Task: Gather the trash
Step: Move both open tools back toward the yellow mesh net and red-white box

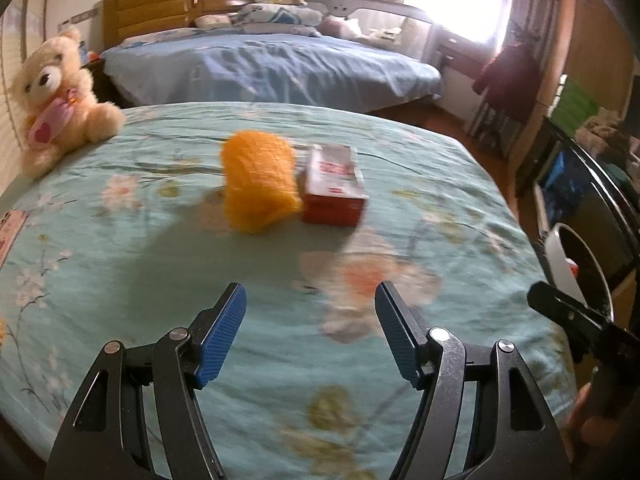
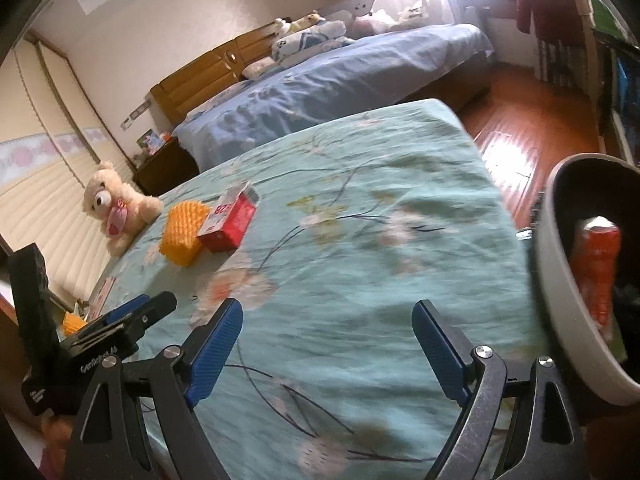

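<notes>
Left gripper [image 1: 310, 336]: and here it is, low over the near part of the bed, blue pads spread wide, nothing between them. In the right view it shows from the side at the near left edge [image 2: 132, 312].
Right gripper [image 2: 326, 346]: fingers wide apart too, nothing held, hovering over the near end of the bed [image 2: 360, 280]. The left view catches only a dark part of it at the right edge.
Bed: teal flowered sheet [image 1: 160, 264], blurred in both views.
Bin: right beside the bed's right edge, grey rim [image 2: 554, 280], dark inside [image 1: 580, 256].
Wrapper: an orange-red packet [image 2: 598, 272] stands inside the bin, against the near wall.
Net: an orange foam mesh sleeve [image 1: 258, 182] lies near the middle of the bed, toward the far side [image 2: 184, 232].
Box: a red and white carton [image 1: 334, 186] lies just beside the net on its right; whether they touch, I cannot tell [image 2: 230, 224].
Bear: a cream teddy [image 1: 56, 96] with a pink heart sits at the far left edge of the bed [image 2: 116, 206].
Second bed: blue sheet [image 1: 272, 68], beyond the gap, pillows by a wooden headboard [image 2: 200, 76].
Floor: glossy wood [image 2: 528, 132] past the far right corner.
</notes>
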Demonstrator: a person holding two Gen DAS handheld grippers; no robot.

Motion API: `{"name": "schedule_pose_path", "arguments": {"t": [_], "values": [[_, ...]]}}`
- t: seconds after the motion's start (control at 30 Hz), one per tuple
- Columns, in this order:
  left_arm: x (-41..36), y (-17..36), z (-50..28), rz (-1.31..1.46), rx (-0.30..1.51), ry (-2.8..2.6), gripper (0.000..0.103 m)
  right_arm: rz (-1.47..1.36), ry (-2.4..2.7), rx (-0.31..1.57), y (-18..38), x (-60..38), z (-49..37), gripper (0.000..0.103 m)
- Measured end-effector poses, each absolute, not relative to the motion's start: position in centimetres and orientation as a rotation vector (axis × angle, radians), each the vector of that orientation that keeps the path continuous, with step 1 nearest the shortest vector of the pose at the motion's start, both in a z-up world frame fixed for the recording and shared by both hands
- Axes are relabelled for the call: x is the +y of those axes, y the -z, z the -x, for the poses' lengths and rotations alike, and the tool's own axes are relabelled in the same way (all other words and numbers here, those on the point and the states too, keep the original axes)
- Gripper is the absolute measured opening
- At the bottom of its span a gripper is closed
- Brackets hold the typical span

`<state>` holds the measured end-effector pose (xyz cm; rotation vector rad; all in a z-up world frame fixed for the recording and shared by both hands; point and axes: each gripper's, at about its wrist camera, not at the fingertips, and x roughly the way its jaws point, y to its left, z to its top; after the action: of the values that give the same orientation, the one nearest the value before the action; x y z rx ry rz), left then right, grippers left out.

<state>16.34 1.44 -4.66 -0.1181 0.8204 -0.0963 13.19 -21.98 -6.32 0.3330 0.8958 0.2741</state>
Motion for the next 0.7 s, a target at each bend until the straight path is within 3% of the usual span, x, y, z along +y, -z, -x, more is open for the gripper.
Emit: {"name": "schedule_pose_path", "arguments": {"t": [0.43, 0.47, 0.53, 0.57, 0.6, 0.7], "values": [[4.3, 5.9, -22.5, 0.058, 0.808, 0.061, 0.073, -0.331, -0.323, 0.921, 6.8, -17.9, -16.6, 0.088], [4.5, 6.0, -22.9, 0.052, 0.810, 0.060, 0.069, -0.333, -0.325, 0.922, 6.9, -17.7, -16.8, 0.088], [4.9, 6.3, -23.7, 0.059, 0.817, 0.086, 0.042, -0.333, -0.326, 0.924, 6.9, -17.3, -17.2, 0.088], [5.1, 6.6, -24.2, 0.073, 0.835, 0.116, 0.018, -0.333, -0.324, 0.927, 7.0, -17.1, -17.5, 0.088], [5.3, 6.7, -24.5, 0.085, 0.846, 0.135, 0.005, -0.334, -0.322, 0.930, 7.1, -16.8, -17.8, 0.088], [5.8, 6.5, -24.1, 0.107, 0.828, 0.166, 0.005, -0.337, -0.324, 0.943, 7.3, -15.7, -18.7, 0.088]]}}
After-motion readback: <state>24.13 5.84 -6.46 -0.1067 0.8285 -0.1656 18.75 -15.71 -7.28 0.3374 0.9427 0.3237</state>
